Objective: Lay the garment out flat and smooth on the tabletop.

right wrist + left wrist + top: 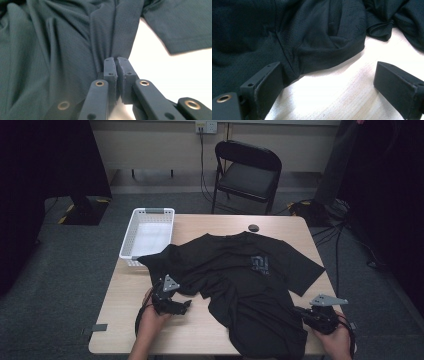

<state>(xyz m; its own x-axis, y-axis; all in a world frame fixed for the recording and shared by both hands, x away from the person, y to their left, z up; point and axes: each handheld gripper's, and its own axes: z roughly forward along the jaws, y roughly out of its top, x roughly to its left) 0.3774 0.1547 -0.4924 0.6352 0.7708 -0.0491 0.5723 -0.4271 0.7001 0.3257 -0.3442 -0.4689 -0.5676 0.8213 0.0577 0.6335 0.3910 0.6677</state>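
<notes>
Shirt [240,280]: lay crumpled mid-table, long axis toward person. Right gripper [116,59]: clamped on hem fold. Left gripper [327,82]: jaws wide, empty, shirt edge just ahead, against one jaw.

The high view is dim, its side edges sinking into black. The table [210,330] glares white between the left gripper's [329,82] jaws. The shirt [50,50] ahead of the right gripper [116,60] looks soft; both close views are grainy.
</notes>
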